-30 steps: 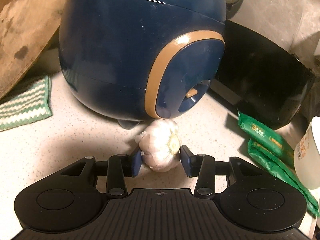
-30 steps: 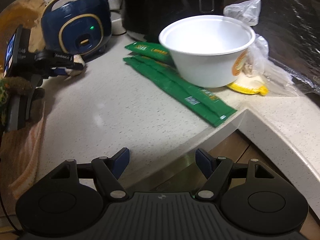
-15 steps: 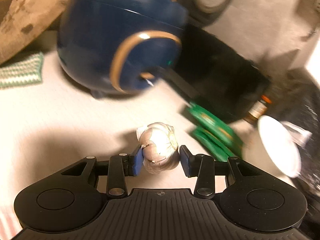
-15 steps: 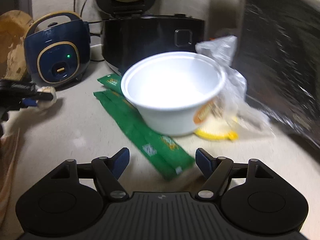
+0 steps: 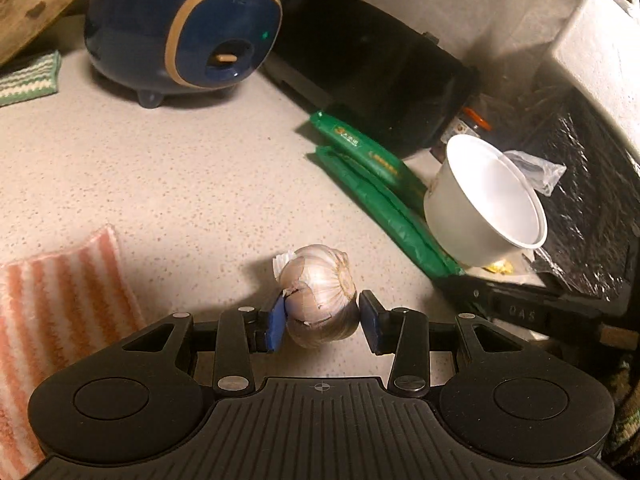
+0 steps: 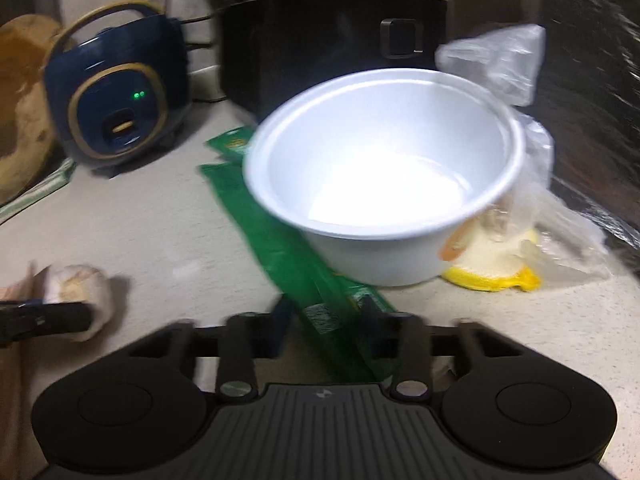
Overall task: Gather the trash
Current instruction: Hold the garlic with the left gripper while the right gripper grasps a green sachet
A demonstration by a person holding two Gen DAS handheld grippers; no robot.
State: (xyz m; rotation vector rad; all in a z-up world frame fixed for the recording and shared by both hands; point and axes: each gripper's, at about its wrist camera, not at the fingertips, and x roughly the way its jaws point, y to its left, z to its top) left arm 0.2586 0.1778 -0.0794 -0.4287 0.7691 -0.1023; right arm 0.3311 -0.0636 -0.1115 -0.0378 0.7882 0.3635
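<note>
Little writing can be read: the black gripper part at the right edge of the left wrist view bears pale letters that look like "DAS", and the green packets (image 5: 376, 184) carry yellow print too small to make out. The white bowl (image 6: 384, 172) has an orange mark on its outer wall, blurred.

The left gripper (image 5: 322, 322) clamps a garlic bulb (image 5: 320, 292) between its blue pads, above the speckled beige countertop (image 5: 160, 184). The bulb is papery and pale, its skin cracked and a flake sticking out at its far left. In the right wrist view the same bulb (image 6: 80, 292) shows at the left edge.

The right gripper (image 6: 324, 320) hovers low over the near end of the long, glossy packets (image 6: 304, 280), its jaws parted about as wide as the packets; motion blur hides whether they touch.

The smooth, round bowl stands partly on the packets, with a crinkled clear plastic bag (image 6: 528, 184) and something yellow (image 6: 496, 276) just beside it. Behind stand a rounded navy rice cooker (image 5: 188, 24) with gold trim and a green light, and a black boxy appliance (image 5: 372, 68). An orange-striped fuzzy cloth (image 5: 52, 304) lies at the left.
</note>
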